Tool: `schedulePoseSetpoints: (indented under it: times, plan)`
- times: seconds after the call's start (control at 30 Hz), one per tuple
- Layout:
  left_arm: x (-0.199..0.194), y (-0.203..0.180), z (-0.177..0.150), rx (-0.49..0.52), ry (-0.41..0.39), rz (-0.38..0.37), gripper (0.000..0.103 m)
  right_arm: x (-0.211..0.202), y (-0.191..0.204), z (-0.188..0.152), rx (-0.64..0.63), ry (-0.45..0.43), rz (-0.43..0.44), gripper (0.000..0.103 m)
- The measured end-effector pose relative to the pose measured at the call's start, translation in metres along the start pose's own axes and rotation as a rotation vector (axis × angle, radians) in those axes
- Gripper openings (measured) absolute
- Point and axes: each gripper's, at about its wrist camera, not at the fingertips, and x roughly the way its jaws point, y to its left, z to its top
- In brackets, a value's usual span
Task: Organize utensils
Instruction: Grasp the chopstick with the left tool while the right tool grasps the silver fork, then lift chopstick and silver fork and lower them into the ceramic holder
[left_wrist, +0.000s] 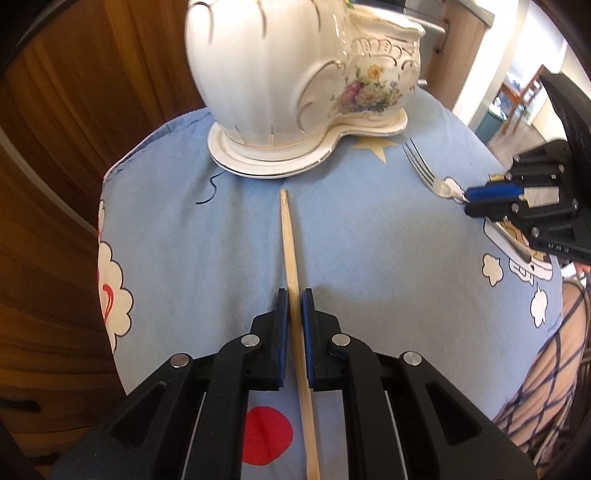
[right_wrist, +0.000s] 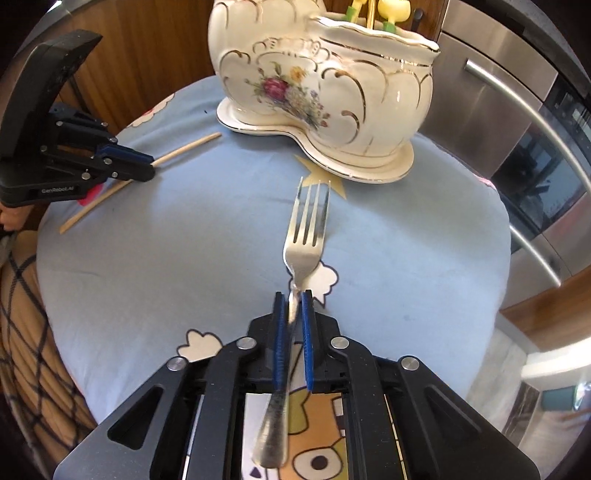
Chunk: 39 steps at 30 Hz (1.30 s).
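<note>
A wooden chopstick (left_wrist: 290, 236) lies on the blue printed tablecloth (left_wrist: 207, 229), pointing at the white floral ceramic holder (left_wrist: 295, 74). My left gripper (left_wrist: 294, 295) is shut on the chopstick's middle, and the rest of the stick runs back under the jaws. In the right wrist view, my right gripper (right_wrist: 293, 295) is shut on the neck of a silver fork (right_wrist: 308, 221). The fork's tines point toward the holder (right_wrist: 325, 92), and its handle runs back between the fingers. The left gripper (right_wrist: 146, 164) shows there at the left, holding the chopstick (right_wrist: 188, 147). The right gripper (left_wrist: 469, 195) and the fork (left_wrist: 421, 162) appear at the right of the left wrist view.
The holder stands on its matching base at the far side of the round table. Yellow-topped items (right_wrist: 391, 7) stick out of its lower compartment. A steel appliance (right_wrist: 517, 110) stands at the right and wooden cabinets (left_wrist: 55, 147) at the left. A checked garment (right_wrist: 22, 314) shows by the table's near edge.
</note>
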Motion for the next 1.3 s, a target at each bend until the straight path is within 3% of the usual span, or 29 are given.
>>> schedulePoseSetpoints:
  times: [0.17,0.27,0.5,0.73,1.03,1.3]
  plan:
    - [0.003,-0.002,0.011,0.034,0.061,-0.021,0.009,0.004,0.0,0.004,-0.005,0.014,0.01,0.013]
    - [0.004,0.0,0.011,0.021,0.071,-0.043,0.009,0.002,0.002,0.001,-0.01,-0.008,0.013,0.009]
    - [-0.001,0.006,-0.007,-0.025,-0.021,-0.039,0.006,-0.009,-0.006,-0.013,0.059,-0.095,0.043,0.006]
    - [-0.026,0.004,-0.023,-0.08,-0.207,-0.086,0.006,-0.035,-0.021,-0.026,0.147,-0.226,0.074,0.006]
    - [-0.084,-0.011,-0.026,-0.087,-0.567,-0.162,0.006,-0.074,-0.028,-0.031,0.212,-0.409,0.081,0.006]
    - [-0.099,-0.02,-0.011,-0.094,-0.693,-0.138,0.006,-0.092,-0.032,-0.023,0.221,-0.508,0.081,0.006]
